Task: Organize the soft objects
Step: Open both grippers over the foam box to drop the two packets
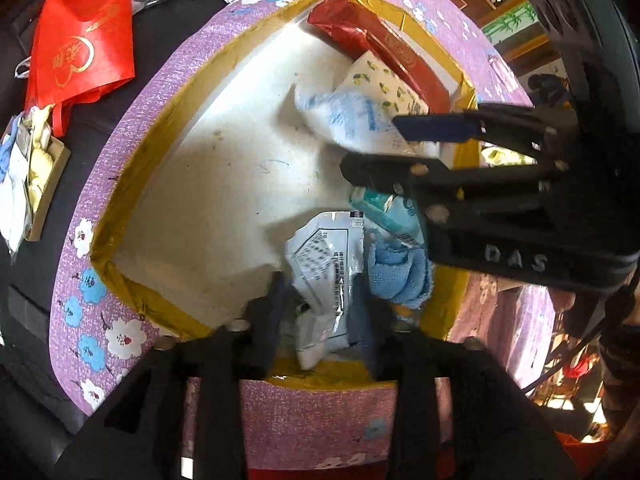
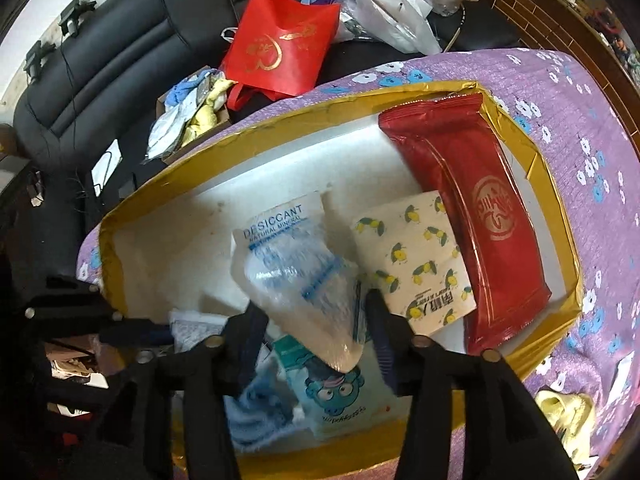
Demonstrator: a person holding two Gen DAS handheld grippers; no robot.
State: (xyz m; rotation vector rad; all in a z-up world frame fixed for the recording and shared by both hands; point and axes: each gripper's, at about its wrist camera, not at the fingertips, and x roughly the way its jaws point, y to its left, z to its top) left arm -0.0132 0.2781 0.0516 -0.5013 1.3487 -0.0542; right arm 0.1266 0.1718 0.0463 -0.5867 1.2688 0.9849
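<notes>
A purple flowered box [image 1: 132,152] with gold inner walls and a white floor holds soft packs; it also shows in the right wrist view [image 2: 560,128]. My left gripper [image 1: 318,292] is shut on a white printed sachet [image 1: 324,272] at the box's near wall. My right gripper [image 2: 312,316] is shut on a white and blue desiccant bag [image 2: 288,256] and holds it over the box floor; that gripper [image 1: 372,146] enters the left wrist view from the right. A red pouch [image 2: 480,208], a lemon-print tissue pack [image 2: 416,248], a blue cartoon pack [image 2: 340,392] and a blue cloth [image 1: 400,272] lie inside.
A red gift bag [image 2: 276,52] and clear plastic bags [image 2: 396,12] lie on the black sofa [image 2: 120,40] behind the box. A small cardboard tray [image 1: 44,184] with white and yellow soft items sits left of the box. A yellow cloth [image 2: 568,412] lies right of it.
</notes>
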